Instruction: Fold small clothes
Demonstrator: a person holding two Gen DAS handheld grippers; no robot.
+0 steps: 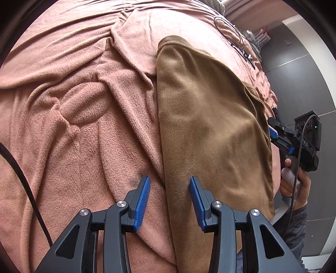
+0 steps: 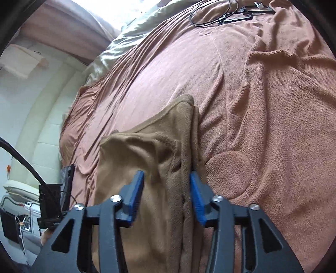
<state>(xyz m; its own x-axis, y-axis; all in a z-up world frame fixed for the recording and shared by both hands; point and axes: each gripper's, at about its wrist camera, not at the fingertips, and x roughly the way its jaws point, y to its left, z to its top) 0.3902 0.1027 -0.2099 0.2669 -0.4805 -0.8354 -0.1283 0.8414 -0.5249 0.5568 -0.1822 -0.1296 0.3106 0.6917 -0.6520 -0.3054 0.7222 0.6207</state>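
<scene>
Closest, the left hand-held gripper (image 1: 169,201) hovers with jaws parted over the long edge of a folded brown garment (image 1: 210,126), gripping nothing. Likewise the right hand-held gripper (image 2: 167,197) stands parted around the cloth's bunched fold. Beyond, the garment lies on a pink blanket (image 1: 73,105) covering the bed, black cables (image 2: 212,16) at its far end.

Tan-brown garment (image 1: 205,117); pink fleece blanket (image 1: 73,105); black claws w/ blue pads (image 1: 143,197).
</scene>
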